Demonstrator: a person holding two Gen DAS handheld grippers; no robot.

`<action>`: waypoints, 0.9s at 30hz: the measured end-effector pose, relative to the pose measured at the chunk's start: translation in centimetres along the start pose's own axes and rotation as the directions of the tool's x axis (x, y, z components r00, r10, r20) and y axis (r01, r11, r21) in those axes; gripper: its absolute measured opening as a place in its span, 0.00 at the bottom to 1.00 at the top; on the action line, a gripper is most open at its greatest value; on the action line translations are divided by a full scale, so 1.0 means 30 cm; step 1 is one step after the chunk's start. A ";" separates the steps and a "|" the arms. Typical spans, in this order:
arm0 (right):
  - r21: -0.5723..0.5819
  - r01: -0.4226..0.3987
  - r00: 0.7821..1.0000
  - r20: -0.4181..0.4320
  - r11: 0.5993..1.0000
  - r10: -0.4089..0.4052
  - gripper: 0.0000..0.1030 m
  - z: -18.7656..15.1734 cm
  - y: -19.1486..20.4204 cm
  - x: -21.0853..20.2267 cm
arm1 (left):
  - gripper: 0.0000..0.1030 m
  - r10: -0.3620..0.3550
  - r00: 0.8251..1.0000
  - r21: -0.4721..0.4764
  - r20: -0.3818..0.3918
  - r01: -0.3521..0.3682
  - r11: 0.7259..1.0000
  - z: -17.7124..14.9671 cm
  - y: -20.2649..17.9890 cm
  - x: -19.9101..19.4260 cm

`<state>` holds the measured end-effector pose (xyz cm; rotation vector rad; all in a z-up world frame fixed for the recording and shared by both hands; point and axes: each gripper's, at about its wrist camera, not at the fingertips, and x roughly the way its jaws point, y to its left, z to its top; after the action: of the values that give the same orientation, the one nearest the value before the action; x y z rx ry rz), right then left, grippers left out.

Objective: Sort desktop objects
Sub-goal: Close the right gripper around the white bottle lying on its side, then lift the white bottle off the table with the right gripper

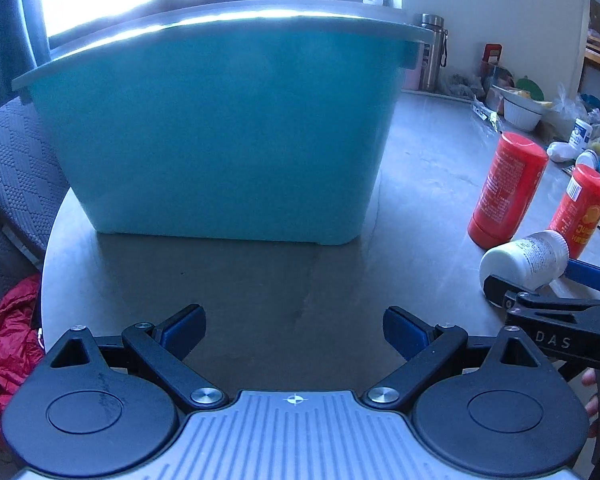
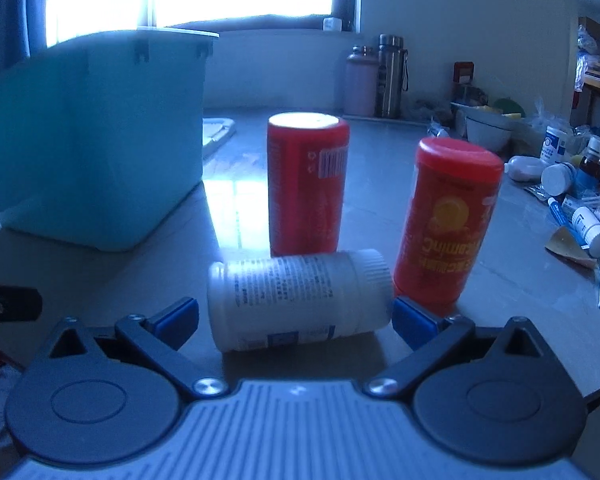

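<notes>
Left wrist: teal bin [image 1: 220,132] upright, contents hidden.

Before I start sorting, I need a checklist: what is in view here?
bin: one, teal, far left side of table.
table: one, grey.
red bottles: two, standing upside down, right of the bin.
white bottle: one, lying on its side between the right gripper's fingers.
flasks: two, steel and pink, near the back wall.
white bowl: one, far right.
small items: many, mixed colours, right edge.
left gripper: open, empty, facing the bin.
right gripper: open around the white bottle.
</notes>
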<state>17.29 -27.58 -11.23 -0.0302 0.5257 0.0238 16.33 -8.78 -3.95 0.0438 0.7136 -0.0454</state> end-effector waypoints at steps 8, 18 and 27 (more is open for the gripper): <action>-0.013 -0.015 0.999 0.041 1.000 0.016 1.00 0.000 -0.008 0.020 | 0.94 0.002 1.000 0.005 -0.016 -0.002 1.000 0.006 -0.002 0.024; 0.023 -0.037 0.999 0.041 0.999 0.036 0.94 -0.020 -0.032 0.070 | 0.94 0.003 1.000 0.019 -0.019 -0.002 1.000 0.013 -0.003 0.035; 0.022 -0.040 0.998 0.040 0.999 0.039 0.93 -0.038 -0.023 0.054 | 0.94 0.010 1.000 0.004 -0.014 -0.010 1.000 0.018 0.007 0.032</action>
<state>18.15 -28.28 -13.02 0.0030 0.4871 0.0570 17.44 -8.62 -4.16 0.0516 0.7271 -0.0371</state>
